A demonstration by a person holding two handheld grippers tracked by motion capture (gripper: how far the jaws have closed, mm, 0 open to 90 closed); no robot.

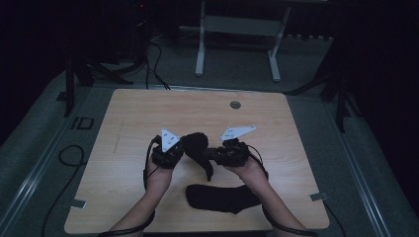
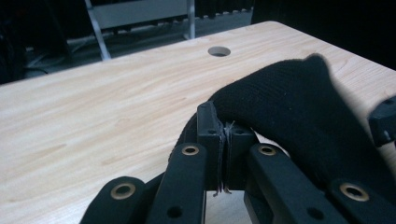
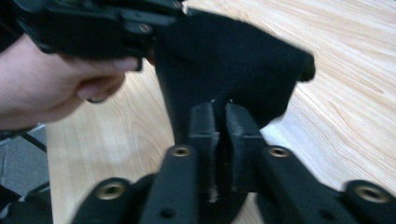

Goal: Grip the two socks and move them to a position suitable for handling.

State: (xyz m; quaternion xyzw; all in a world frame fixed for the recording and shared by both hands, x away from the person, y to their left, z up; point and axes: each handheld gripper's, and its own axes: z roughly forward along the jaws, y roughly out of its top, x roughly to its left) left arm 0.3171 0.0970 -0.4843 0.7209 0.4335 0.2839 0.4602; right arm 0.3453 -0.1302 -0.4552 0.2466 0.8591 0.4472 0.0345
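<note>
Above the tabletop my left gripper pinches the raised sock; my right gripper, barely parted, straddles its edge. Next, probably pairing it with the flat sock.

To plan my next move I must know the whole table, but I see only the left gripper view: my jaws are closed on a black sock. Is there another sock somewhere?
Observer: Yes. A second black sock lies flat on the table, near the person's edge, between the two forearms.
Operator: And where is the right gripper?
Observer: The right gripper has its tips at the held sock, opposite the left gripper. Its jaws stand a little apart, and I cannot tell whether the pads press the cloth.
</note>
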